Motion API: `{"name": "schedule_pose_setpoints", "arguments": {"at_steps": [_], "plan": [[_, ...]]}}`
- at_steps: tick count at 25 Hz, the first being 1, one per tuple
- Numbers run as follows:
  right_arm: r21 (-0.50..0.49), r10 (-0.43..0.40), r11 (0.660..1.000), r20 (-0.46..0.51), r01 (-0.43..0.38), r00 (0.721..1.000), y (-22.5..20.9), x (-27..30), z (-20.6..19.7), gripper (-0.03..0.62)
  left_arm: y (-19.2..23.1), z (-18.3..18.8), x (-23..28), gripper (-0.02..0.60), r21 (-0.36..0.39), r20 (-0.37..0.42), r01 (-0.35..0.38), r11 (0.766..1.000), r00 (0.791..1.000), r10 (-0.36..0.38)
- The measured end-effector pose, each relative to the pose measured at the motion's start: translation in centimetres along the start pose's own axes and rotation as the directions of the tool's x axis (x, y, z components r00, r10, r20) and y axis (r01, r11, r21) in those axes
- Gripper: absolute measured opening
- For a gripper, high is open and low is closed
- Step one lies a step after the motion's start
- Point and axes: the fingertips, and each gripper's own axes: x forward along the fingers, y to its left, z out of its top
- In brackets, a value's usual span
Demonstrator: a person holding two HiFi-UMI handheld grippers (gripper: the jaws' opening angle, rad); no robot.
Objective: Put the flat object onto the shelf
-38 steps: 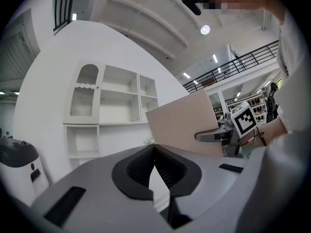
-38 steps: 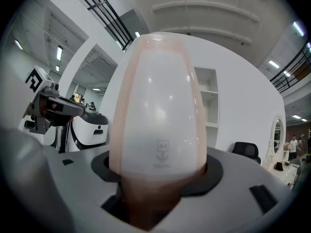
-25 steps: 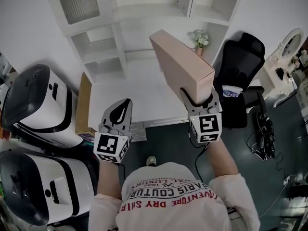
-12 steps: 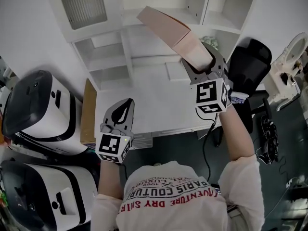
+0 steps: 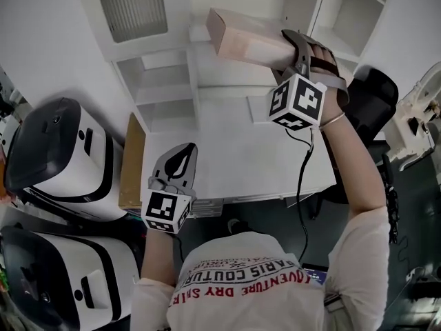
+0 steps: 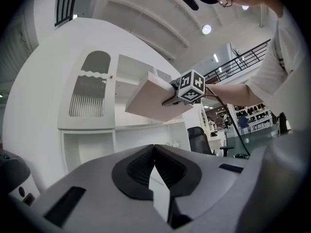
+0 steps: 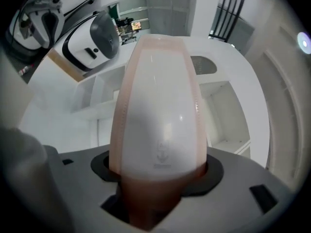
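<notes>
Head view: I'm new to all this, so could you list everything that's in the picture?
flat box: one, pale pink, held up in front of the shelf unit
shelf unit: one, white, open compartments, behind the desk
desk: one, white, below the shelf unit
office chair: one, black, right of the desk
machines: two, white and black, left of the desk
board: one, brown, against the desk's left side
shirt: one, white with red print, bottom of the picture
left gripper: one, grey, shut and empty, near the desk's front left corner
right gripper: one, grey, raised, shut on the flat box
</notes>
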Motion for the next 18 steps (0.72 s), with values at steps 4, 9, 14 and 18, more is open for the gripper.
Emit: {"name": "schedule_pose_setpoints", "arguments": {"at_steps": [4, 9, 14, 18], "plan": [[-0.139, -0.005, 0.990, -0.035, 0.000, 0.999, 0.9, 2.4, 1.0, 0.321, 1.8, -0.3, 0.4, 0.014, -0.004, -0.006, -0.041, 0.999, 0.999, 0.041], [-0.212, 0.039, 0.976, -0.062, -0.051, 0.997, 2.7, 5.8, 1.3, 0.324, 3.1, 0.0, 1.4, 0.014, 0.006, -0.007, -0.066, 0.998, 0.998, 0.066], [-0.222, 0.064, 0.972, -0.059, -0.076, 0.996, 4.0, 8.4, 1.5, 0.331, 4.4, -0.4, 2.6, 0.014, 0.008, -0.020, -0.094, 0.996, 0.995, 0.094], [-0.221, 0.080, 0.971, -0.040, -0.087, 0.996, 4.8, 10.2, 1.8, 0.337, 5.1, -0.9, 3.8, 0.014, 0.013, -0.030, -0.108, 0.994, 0.994, 0.108]]}}
